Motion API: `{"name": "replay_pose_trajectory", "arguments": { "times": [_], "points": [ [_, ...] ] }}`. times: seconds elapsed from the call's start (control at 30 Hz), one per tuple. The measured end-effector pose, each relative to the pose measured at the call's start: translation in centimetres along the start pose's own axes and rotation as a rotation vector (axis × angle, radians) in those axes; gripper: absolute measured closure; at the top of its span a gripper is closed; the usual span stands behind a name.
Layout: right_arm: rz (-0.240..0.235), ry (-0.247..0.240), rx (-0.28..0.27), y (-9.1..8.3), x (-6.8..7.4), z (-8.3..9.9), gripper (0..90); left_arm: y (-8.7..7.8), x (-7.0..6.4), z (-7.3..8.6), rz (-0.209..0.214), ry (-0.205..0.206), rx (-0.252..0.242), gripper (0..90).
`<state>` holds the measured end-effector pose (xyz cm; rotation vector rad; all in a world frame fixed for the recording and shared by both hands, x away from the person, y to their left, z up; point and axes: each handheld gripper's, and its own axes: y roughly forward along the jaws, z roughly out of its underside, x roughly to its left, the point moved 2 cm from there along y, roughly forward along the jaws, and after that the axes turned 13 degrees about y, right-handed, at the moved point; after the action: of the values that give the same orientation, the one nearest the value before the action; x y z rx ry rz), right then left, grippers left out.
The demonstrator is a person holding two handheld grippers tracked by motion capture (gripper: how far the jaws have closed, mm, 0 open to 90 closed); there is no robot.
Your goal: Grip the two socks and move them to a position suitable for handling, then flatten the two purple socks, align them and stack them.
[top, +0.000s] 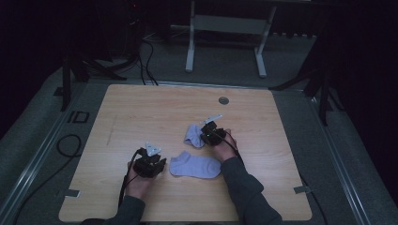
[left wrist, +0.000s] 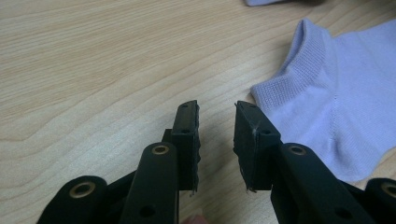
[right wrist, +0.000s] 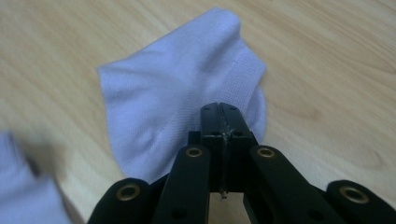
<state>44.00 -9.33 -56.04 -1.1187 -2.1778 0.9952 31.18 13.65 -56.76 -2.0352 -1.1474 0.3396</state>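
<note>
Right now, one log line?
left gripper open beside flat sock | right gripper shut on crumpled sock | table

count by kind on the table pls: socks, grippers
Socks: 2, flat sock and crumpled sock, both pale lilac
Grippers: 2, left gripper and right gripper
Total: 4

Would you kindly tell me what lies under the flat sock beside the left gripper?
The flat sock lies directly on the wooden table; bare wood shows all around it. Whatever sits beneath its fabric is covered, so I cannot tell.
</note>
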Motion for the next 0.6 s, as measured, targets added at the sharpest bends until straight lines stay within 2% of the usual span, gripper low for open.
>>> {"name": "replay_pose_trajectory", "arguments": {
  "times": [0.2,0.37,0.43,0.5,0.6],
  "points": [
    [-0.007,0.009,0.003,-1.3,-0.9,1.6,89.6,0.0,0.0,0.0,0.001,-0.002,0.001,70.3],
    [0.012,-0.020,0.018,-2.5,-1.7,2.8,88.9,0.1,0.0,0.0,0.000,-0.001,0.000,69.9],
    [0.010,-0.015,0.019,-2.8,-1.9,3.2,88.8,0.1,0.0,0.0,0.001,0.002,0.004,69.9],
    [0.012,0.000,0.025,-3.6,-2.7,3.9,86.4,0.1,0.0,0.0,0.002,0.002,0.003,69.9],
    [0.010,0.013,-0.002,-4.4,-3.1,4.1,84.2,0.1,-0.2,0.0,0.001,0.004,0.002,69.9]
  ]
}}
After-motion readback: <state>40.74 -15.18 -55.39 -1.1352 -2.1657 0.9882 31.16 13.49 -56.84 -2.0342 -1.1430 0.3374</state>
